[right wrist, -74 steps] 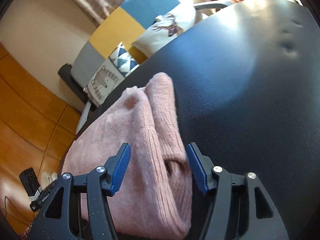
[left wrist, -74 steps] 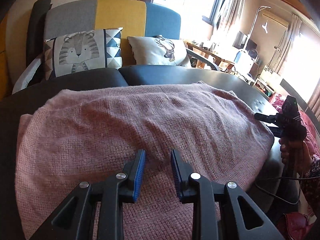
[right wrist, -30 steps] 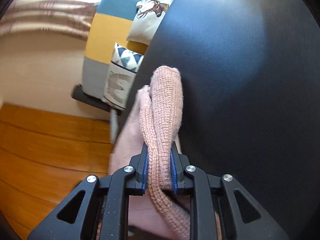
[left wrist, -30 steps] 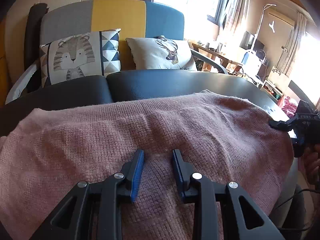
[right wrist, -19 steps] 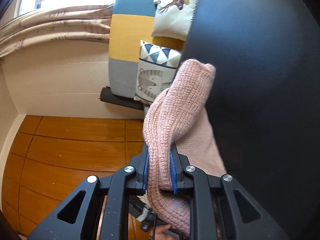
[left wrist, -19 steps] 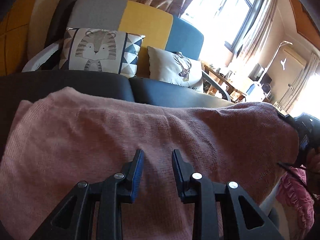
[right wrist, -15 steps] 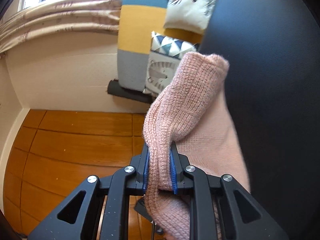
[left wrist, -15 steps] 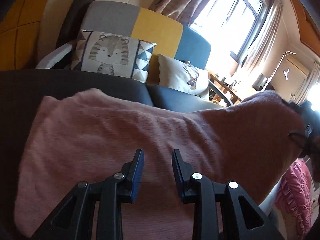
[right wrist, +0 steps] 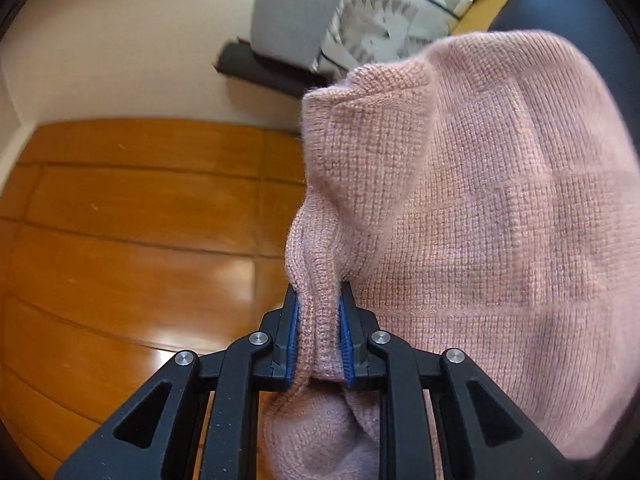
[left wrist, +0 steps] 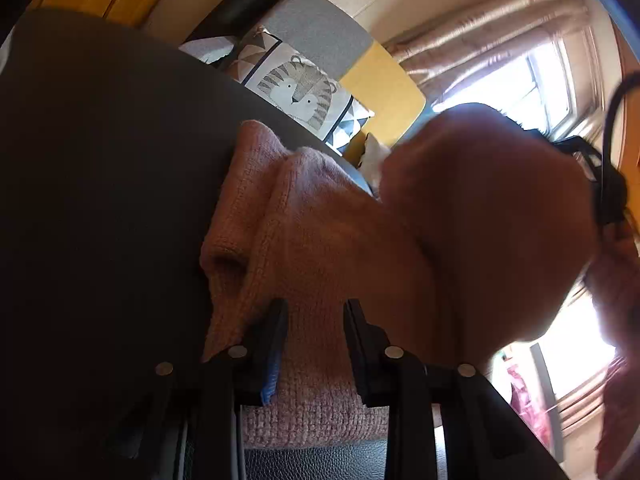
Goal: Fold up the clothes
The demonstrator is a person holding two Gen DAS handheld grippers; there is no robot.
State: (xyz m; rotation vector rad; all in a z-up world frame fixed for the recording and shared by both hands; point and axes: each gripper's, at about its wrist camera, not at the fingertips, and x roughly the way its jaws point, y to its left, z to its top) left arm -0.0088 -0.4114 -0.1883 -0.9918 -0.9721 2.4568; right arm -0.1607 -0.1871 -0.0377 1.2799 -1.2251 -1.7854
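Note:
A pink knitted sweater lies bunched on the black table. My left gripper is low at the sweater's near edge. Its fingers are shut on a thick fold that passes between them. My right gripper is shut on a ribbed edge of the sweater. It holds that end up in the air, and the cloth billows to its right. In the left wrist view this raised end hangs as a blurred pink mass, with the right gripper's black body behind it.
A grey, yellow and blue sofa stands behind the table, with a tiger cushion on it. Orange wooden panelling fills the left of the right wrist view. A bright window with curtains is at the far right.
The right gripper has risen and swung its end of the sweater over towards the left gripper. The left gripper has rolled and shifted sideways with its fold. The flat sweater is now bunched.

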